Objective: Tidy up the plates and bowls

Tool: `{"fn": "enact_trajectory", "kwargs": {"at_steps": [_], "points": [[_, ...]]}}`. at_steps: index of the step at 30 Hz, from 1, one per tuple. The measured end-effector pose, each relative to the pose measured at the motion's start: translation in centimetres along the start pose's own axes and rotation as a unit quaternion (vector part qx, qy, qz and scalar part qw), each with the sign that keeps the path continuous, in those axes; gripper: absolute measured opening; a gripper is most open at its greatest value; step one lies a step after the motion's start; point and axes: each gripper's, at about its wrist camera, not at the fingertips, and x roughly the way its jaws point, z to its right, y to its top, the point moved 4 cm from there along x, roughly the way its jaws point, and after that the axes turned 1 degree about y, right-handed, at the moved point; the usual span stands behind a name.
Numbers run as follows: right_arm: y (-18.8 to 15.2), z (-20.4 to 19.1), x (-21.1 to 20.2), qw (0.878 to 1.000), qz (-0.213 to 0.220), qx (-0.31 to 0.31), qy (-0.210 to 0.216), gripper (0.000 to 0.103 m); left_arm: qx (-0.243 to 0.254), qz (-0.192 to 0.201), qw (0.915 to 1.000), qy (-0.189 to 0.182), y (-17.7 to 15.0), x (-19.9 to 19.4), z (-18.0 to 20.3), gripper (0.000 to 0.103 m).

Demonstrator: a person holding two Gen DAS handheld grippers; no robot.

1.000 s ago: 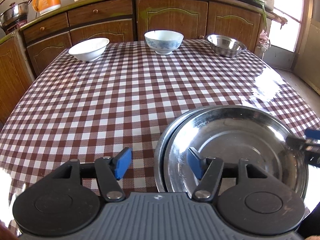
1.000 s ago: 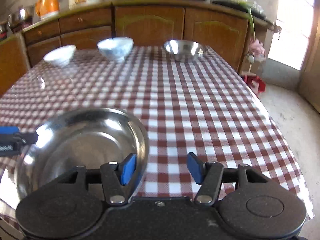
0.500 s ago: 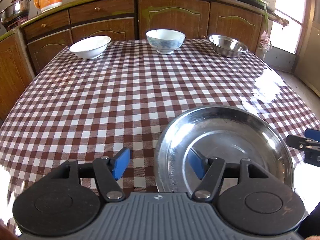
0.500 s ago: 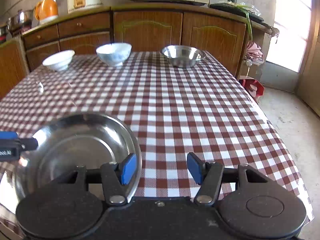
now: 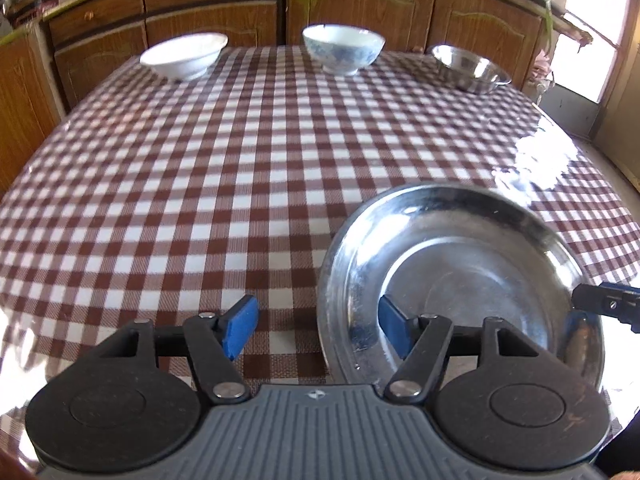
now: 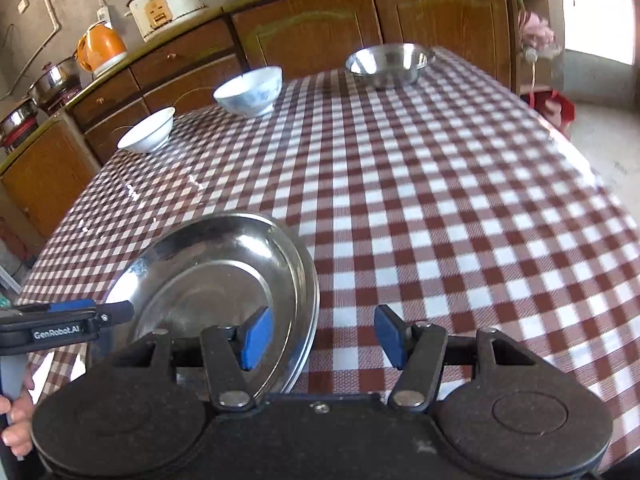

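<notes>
A stack of steel plates [image 5: 460, 272] lies near the front edge of the checked table [image 5: 200, 180]. My left gripper [image 5: 316, 320] is open, with the stack's left rim between its blue pads and neither pad touching it. In the right wrist view my right gripper [image 6: 320, 332] is also open and straddles the right rim of the steel plates [image 6: 216, 276]. At the far edge stand a white bowl [image 5: 184, 56], a blue-patterned bowl [image 5: 342, 50] and a steel bowl [image 5: 472, 68].
Wooden cabinets [image 6: 304, 28] run behind the table, carrying an orange kettle [image 6: 102, 50], a rice cooker [image 6: 168, 0] and steel pots [image 6: 52, 80]. The table's right edge drops to the floor, where a red object [image 6: 556, 108] sits. A hand [image 6: 16, 420] holds the left gripper.
The upper plate, first offset on the lower one, now sits squarely on it. The right wrist view has rolled so the table looks tilted. Both grippers stay open at the rims.
</notes>
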Motion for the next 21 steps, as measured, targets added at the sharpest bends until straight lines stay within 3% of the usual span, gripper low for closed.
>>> {"fn": "enact_trajectory", "kwargs": {"at_steps": [3,4,6,7,13,21], "points": [[-0.3,0.0,1.0,1.0,-0.011,0.008,0.008,0.067,-0.007,-0.004,0.9999,-0.014,-0.1,0.9,-0.2,0.066],[-0.4,0.1,1.4,1.0,-0.015,0.015,0.016,0.057,-0.004,0.001,0.9998,-0.019,0.0,0.9,-0.1,0.062],[-0.3,0.0,1.7,0.999,-0.015,0.022,0.029,0.037,0.005,0.006,0.9991,-0.04,0.3,1.0,0.4,0.04],[-0.2,-0.2,1.9,0.999,-0.018,0.02,0.039,0.023,0.008,0.007,0.9987,-0.049,0.3,1.0,0.7,0.036],[0.2,-1.1,1.9,0.999,-0.007,0.013,0.035,0.024,-0.021,0.003,0.9983,-0.053,0.4,0.9,0.1,0.035],[3.1,-2.1,1.0,0.999,0.013,-0.001,0.03,0.024,-0.021,0.018,0.9987,-0.042,2.8,-0.6,0.3,0.035]]}}
